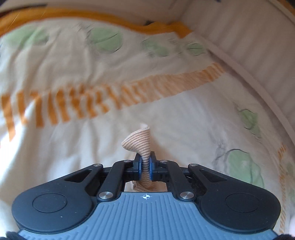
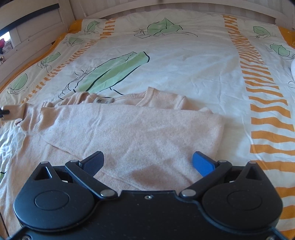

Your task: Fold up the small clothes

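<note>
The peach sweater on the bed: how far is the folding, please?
Done: one sleeve already lies folded across the sweater. In hand: the left hand-held gripper is shut on a ribbed cuff, seemingly of the other sleeve, at the far left in the right wrist view. The right hand-held gripper hangs open above the body. Left: bring that sleeve across, then fold the body.

I am over a bed [image 2: 184, 70] that fills nearly all I see. Its white cover [image 2: 193, 55] is wrinkled and printed with green leaves [image 2: 118, 72] in black outline, with bands of orange stripes [image 2: 265, 103] running along it and an orange edge [image 1: 73, 15] at the border. A pale wooden bed frame [image 2: 36, 38] stands along the left side. Behind the far end is a wall with faint vertical stripes [image 1: 239, 37]. Soft daylight falls across the cover.
</note>
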`<control>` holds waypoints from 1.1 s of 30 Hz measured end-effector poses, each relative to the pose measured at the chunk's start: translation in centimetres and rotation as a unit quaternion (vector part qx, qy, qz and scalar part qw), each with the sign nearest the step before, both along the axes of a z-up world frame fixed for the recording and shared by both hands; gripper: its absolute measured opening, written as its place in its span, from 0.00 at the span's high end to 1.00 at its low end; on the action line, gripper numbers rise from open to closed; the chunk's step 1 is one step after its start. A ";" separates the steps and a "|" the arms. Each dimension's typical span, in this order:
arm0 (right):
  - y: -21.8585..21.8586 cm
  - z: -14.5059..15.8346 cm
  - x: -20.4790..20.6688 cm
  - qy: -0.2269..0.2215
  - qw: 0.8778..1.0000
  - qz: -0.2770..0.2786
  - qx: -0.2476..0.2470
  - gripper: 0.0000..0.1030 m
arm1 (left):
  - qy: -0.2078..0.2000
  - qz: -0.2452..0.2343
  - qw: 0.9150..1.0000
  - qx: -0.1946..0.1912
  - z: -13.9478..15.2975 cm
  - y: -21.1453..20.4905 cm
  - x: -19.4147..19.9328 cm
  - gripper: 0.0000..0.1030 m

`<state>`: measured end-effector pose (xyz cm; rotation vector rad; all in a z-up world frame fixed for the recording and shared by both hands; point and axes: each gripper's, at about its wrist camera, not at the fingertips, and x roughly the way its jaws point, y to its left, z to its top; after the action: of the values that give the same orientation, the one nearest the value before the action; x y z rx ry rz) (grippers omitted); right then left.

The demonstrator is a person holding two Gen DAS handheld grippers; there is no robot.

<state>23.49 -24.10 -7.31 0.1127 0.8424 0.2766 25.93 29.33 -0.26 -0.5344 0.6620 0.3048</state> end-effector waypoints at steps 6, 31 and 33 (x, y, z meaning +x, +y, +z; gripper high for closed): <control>0.0 0.4 0.0 -0.005 1.000 0.002 0.004 0.00 | -0.027 -0.108 0.992 0.063 8.4 -5.1 1.3 0.93; -0.2 1.4 -0.1 -0.027 0.999 0.014 0.025 0.00 | -0.024 -0.411 0.911 0.002 3.1 -26.2 1.8 0.53; -0.1 1.3 -0.2 -0.028 0.999 0.018 0.037 0.00 | -0.011 -0.385 0.922 0.024 1.8 -24.3 1.7 0.53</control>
<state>23.29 -24.23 -6.05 0.1583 0.7796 0.3432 27.67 5.06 1.55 -0.1959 0.7901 -0.4267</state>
